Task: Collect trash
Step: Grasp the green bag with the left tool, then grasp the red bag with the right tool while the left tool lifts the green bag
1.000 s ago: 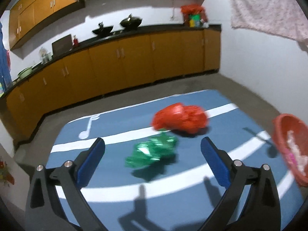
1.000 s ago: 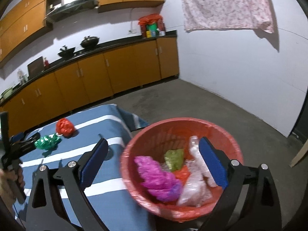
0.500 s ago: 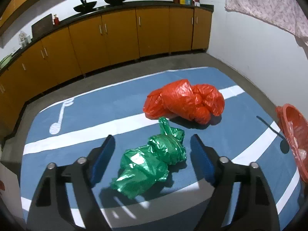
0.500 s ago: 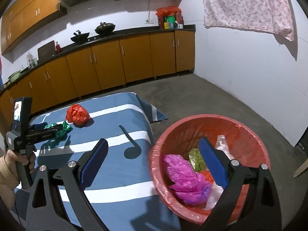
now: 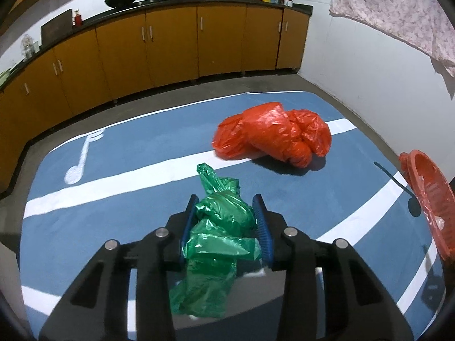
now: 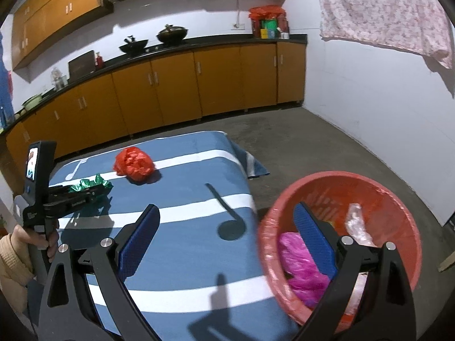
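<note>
My left gripper [image 5: 226, 203] is shut on a crumpled green plastic bag [image 5: 219, 227] on the blue striped table [image 5: 142, 153]; it also shows in the right wrist view [image 6: 85, 191] with the green bag [image 6: 85, 184]. A crumpled red plastic bag [image 5: 273, 142] lies just beyond it, also seen from the right [image 6: 133, 164]. My right gripper [image 6: 224, 221] is open and empty, over the table's right edge, beside the red basket [image 6: 403, 218], which holds pink, clear and other bags.
The basket's rim shows at the right edge of the left wrist view [image 5: 423, 199]. Orange kitchen cabinets [image 6: 176, 91] run along the back wall. Grey floor [image 6: 312, 142] lies right of the table. A floral cloth [image 6: 384, 8] hangs on the white wall.
My left gripper moved forward and closed on the green bag. My right gripper swung left, so the basket now sits further right in its view.
</note>
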{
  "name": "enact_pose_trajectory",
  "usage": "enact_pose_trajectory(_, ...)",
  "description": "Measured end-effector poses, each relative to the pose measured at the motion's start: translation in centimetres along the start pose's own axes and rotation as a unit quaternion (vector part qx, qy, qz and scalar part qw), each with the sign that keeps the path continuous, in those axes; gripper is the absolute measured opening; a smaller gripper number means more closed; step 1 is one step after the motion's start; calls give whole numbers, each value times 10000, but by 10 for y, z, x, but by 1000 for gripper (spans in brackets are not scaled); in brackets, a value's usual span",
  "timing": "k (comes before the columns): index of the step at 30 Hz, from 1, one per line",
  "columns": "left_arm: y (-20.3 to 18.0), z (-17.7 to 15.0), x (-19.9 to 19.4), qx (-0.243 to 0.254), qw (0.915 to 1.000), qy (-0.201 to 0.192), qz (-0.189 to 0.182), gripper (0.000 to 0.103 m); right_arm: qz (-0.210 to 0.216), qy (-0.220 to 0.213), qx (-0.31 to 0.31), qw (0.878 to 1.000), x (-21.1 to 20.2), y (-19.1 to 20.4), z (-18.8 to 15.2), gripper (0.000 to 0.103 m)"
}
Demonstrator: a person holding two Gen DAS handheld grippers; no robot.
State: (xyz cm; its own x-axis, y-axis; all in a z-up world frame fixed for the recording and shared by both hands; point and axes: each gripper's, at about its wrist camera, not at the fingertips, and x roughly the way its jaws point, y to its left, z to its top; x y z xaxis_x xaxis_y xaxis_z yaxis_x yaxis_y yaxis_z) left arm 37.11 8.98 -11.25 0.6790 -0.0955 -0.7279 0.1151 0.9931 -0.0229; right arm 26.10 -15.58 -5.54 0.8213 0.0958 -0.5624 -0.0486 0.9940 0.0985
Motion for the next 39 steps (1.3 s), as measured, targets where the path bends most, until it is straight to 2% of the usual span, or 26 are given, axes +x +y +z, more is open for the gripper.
enact_pose_trajectory(7,44,-23,-40,-347,9977,-172,559,39,458,134,-398,9981,41,46,15,94)
enact_pose_trajectory(12,91,-41,-66,-988,9904,-279,928,39,785,366,-452,9952,86,74,31,94)
enact_pose_trajectory(15,108,-45,-70,-1208,9865,-279,1071,39,831,525,-630,9932,116,93,39,94)
enact_pose_trajectory(20,122,-43,-71,-1488,9822,-336,1099,39,900,690,-868,9898,155,118,49,94)
enact_pose_trajectory(26,124,-39,-71,-1536,9806,-456,1125,39,852,830,-1409,9828,180,142,51,93)
enact_pose_trajectory(29,123,-39,-68,-1511,9810,-476,1118,39,860,948,-1512,9802,186,146,46,86)
enact_pose_trajectory(32,119,-38,-62,-1477,9820,-452,1088,39,914,1147,-1472,9782,193,142,44,73)
enact_pose_trajectory(37,109,-34,-57,-1354,9838,-458,1087,39,1005,1244,-1421,9768,190,136,42,57)
enact_pose_trajectory(39,106,-33,-56,-1325,9841,-468,1085,39,1036,1219,-1360,9777,186,132,40,56)
